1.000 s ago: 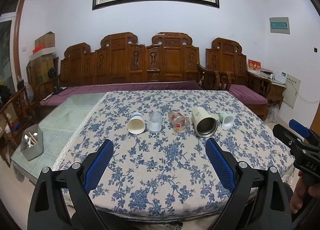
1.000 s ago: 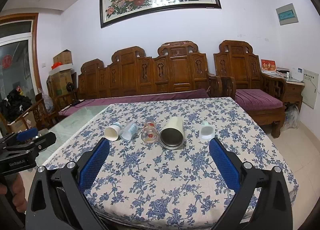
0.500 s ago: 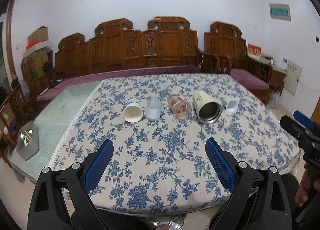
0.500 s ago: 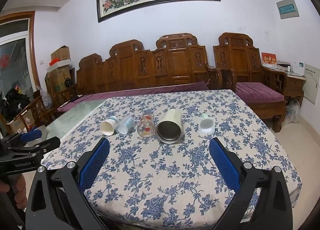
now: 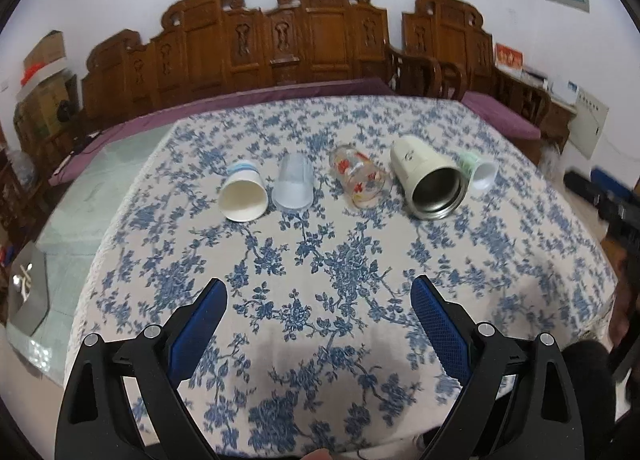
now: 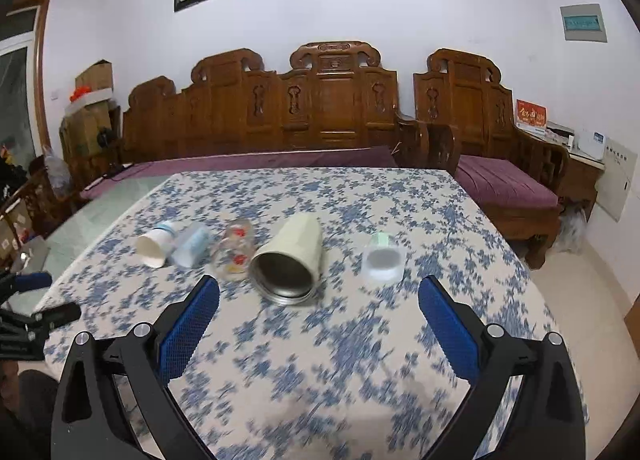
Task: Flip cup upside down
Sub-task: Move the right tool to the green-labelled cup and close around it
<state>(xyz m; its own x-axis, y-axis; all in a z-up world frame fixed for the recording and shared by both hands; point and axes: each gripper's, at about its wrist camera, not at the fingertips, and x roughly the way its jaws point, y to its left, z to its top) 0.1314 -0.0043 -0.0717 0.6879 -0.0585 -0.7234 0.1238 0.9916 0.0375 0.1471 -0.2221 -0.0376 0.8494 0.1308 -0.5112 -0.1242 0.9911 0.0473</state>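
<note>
Several cups lie on their sides in a row on the floral tablecloth, mouths toward me: a white paper cup (image 5: pixel 243 196) (image 6: pixel 154 245), a clear plastic cup (image 5: pixel 294 184) (image 6: pixel 192 246), a printed glass (image 5: pixel 359 178) (image 6: pixel 236 250), a cream steel-lined mug (image 5: pixel 428 180) (image 6: pixel 292 260) and a small green-white cup (image 5: pixel 478 171) (image 6: pixel 382 256). My left gripper (image 5: pixel 319 292) is open and empty above the near table part. My right gripper (image 6: pixel 319 292) is open and empty, short of the mug.
The table (image 5: pixel 540 260) has a near edge just under my grippers and a glass-topped part on the left (image 5: pixel 80 204). A grey tray (image 5: pixel 28 292) sits at the left edge. Carved wooden benches (image 6: pixel 332 108) stand behind the table.
Both grippers have moved forward over the table and tilted down toward the cups. The cups have not moved. Both stay open.
</note>
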